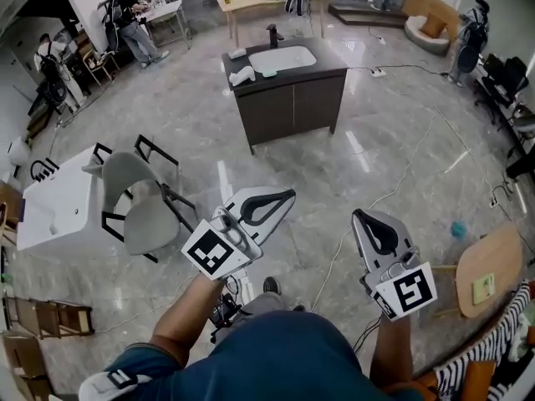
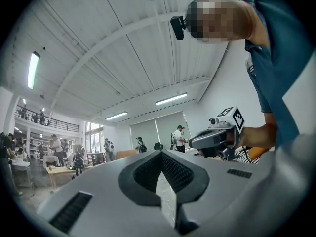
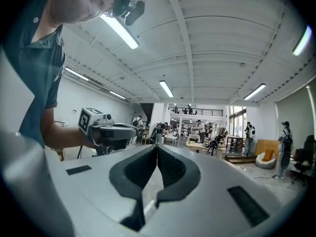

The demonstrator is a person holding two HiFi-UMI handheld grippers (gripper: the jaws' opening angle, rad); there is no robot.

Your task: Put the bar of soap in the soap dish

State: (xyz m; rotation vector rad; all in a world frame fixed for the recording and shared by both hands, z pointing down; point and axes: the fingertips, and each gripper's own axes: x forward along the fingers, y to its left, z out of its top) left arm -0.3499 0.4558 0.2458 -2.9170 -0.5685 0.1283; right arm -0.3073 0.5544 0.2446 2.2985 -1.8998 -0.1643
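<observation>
A dark vanity cabinet (image 1: 292, 98) with a white sink (image 1: 284, 58) and a black faucet (image 1: 273, 34) stands far ahead across the floor. On its top lie a small white thing (image 1: 237, 53), a white bottle-like thing (image 1: 242, 75) and a small green thing (image 1: 269, 73). They are too small to tell which is the soap or the dish. My left gripper (image 1: 287, 195) (image 2: 161, 152) is held level at waist height, shut and empty. To its right, my right gripper (image 1: 362, 216) (image 3: 157, 147) is also level, shut and empty. Each gripper shows in the other's view: the right gripper (image 2: 217, 138), the left gripper (image 3: 112, 131).
A grey chair (image 1: 146, 215) and a white basin unit (image 1: 58, 211) stand at the left. A round wooden table (image 1: 489, 266) is at the right. A cable (image 1: 393, 186) runs over the tiled floor. People sit at desks at the back left (image 1: 134, 19).
</observation>
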